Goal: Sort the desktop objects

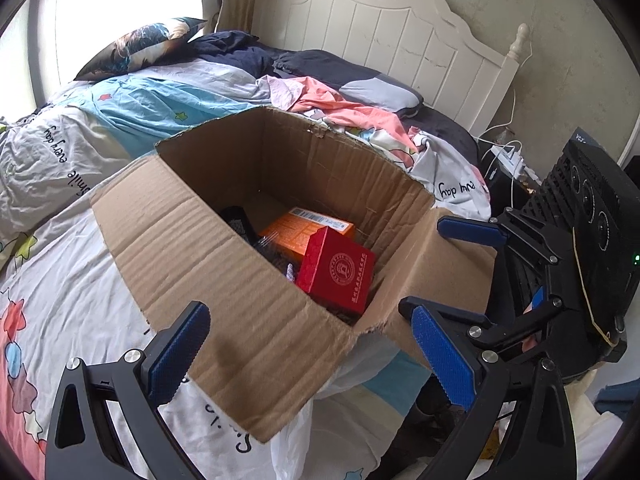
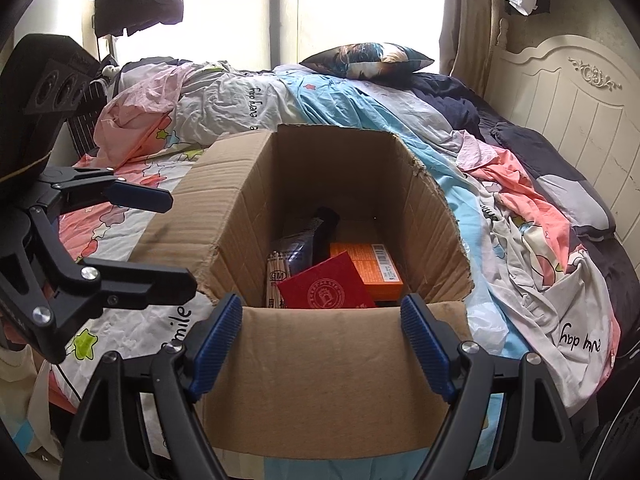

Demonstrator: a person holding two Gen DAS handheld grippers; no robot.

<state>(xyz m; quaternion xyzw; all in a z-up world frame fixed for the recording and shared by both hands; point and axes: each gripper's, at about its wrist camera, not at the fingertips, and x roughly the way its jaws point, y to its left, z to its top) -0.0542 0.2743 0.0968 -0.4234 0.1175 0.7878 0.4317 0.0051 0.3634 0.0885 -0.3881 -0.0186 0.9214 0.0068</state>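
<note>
Both grippers are nearest to the cameras, and both are spread wide with nothing between the fingers. In the right wrist view, the right gripper [image 2: 320, 344] is above the near flap of the cardboard box [image 2: 328, 380], and its blue pads [image 2: 216, 344] stand apart over the brown flap. In the left wrist view, the left gripper [image 1: 308, 360] hangs over another flap of the same box, near one corner. The right gripper is seen there too, at the right side beside the box.

Behind the flaps, the box stands open on the bed [image 2: 520, 240]. Inside it a red box [image 1: 336, 270] leans tilted on top of the other things. Just behind it lies an orange box [image 1: 308, 228] with a white label. Beside these is a pack of thin wooden sticks [image 2: 276, 280] and a dark packet [image 2: 304, 244].

Farther away the bed is covered with crumpled printed sheets. A pillow [image 2: 368, 60] lies near the bright window [image 2: 360, 12], and a white headboard [image 1: 384, 36] stands at the far end.
</note>
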